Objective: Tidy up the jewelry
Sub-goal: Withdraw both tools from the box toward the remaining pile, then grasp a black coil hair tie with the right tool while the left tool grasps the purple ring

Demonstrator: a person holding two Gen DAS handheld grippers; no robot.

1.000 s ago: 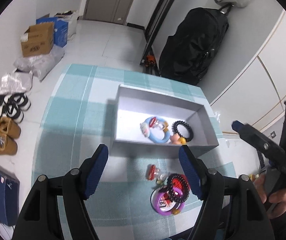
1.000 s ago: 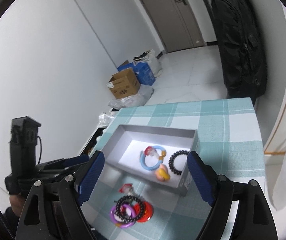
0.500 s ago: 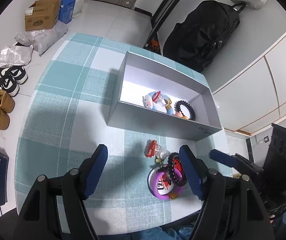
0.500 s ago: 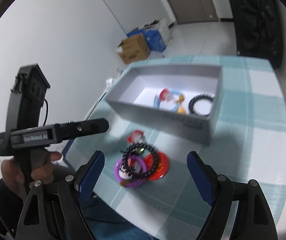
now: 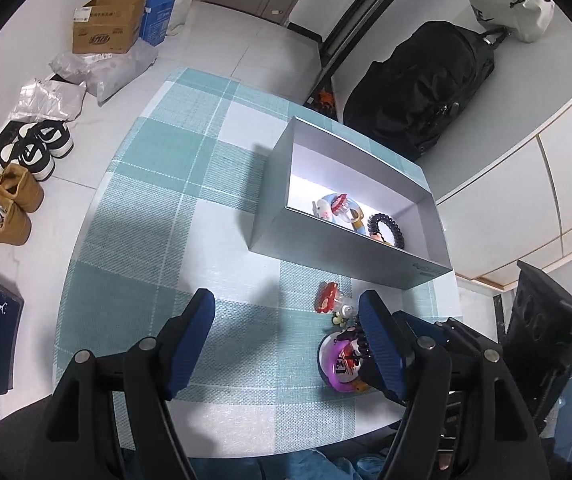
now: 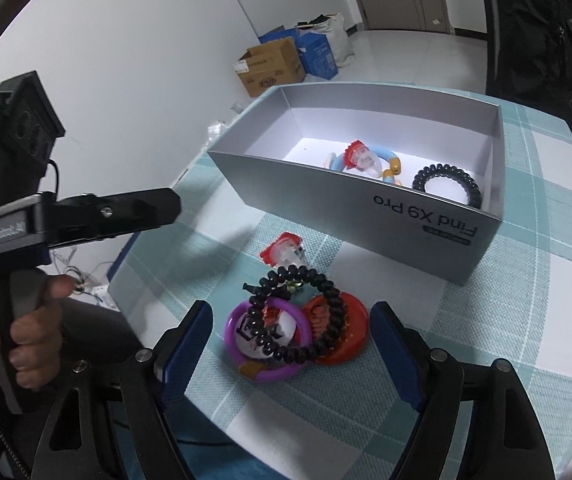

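Observation:
A grey box (image 6: pixel 425 220) (image 5: pixel 325 248) stands on the checked tablecloth and holds a blue ring with a red charm (image 6: pixel 369 160) and a black coil band (image 6: pixel 447 184). In front of it lie a black coil bracelet (image 6: pixel 297 312), a purple ring (image 6: pixel 266 340), a red disc (image 6: pixel 341 332) and a small red charm (image 6: pixel 284 248). My right gripper (image 6: pixel 289 340) is open and hovers just above this pile. My left gripper (image 5: pixel 286 336) is open above the cloth, left of the pile (image 5: pixel 343 356).
The table's near edge (image 6: pixel 286 420) is close under the right gripper. On the floor to the left are shoes (image 5: pixel 6 204), cardboard boxes (image 5: pixel 106 28) and plastic bags. A black bag (image 5: pixel 425 92) leans against the wall behind the table.
The right gripper has dropped closer to the pile on the cloth. The left gripper has drawn back and left, so the box sits farther right in its view.

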